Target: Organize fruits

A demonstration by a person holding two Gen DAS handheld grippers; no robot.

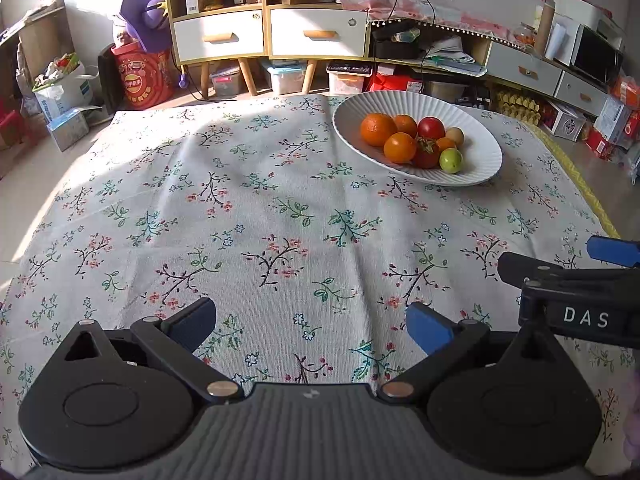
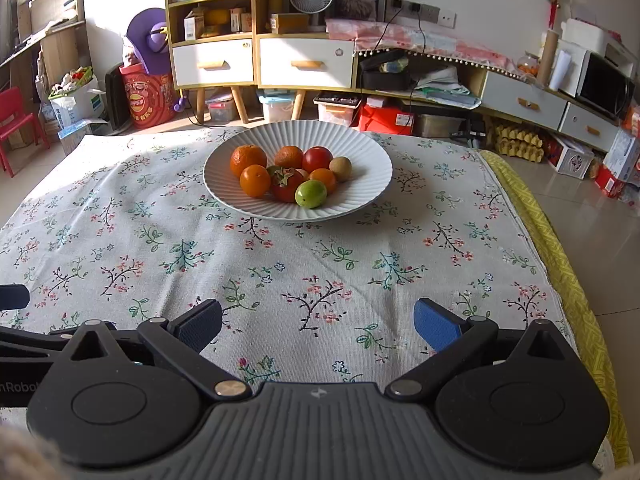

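A white ribbed plate (image 1: pixel 476 160) (image 2: pixel 360 168) stands at the far side of the floral cloth and holds several fruits: oranges (image 1: pixel 378 129) (image 2: pixel 248 160), red tomatoes (image 1: pixel 431 128) (image 2: pixel 318 159), a green fruit (image 1: pixel 451 160) (image 2: pixel 310 194) and a small brown one (image 2: pixel 340 168). My left gripper (image 1: pixel 314 326) hovers open over the near cloth, nothing between its fingers. My right gripper (image 2: pixel 318 326) is open too, well short of the plate. The right gripper's fingers (image 1: pixel 516 268) show at the right edge of the left wrist view.
The floral tablecloth (image 2: pixel 320 264) covers the table, with a yellow edge (image 2: pixel 536 216) on the right. Behind stand wooden drawer shelves (image 2: pixel 260 60), storage boxes, a red barrel (image 2: pixel 146 96), a red chair (image 2: pixel 16 120) and a microwave (image 2: pixel 604 84).
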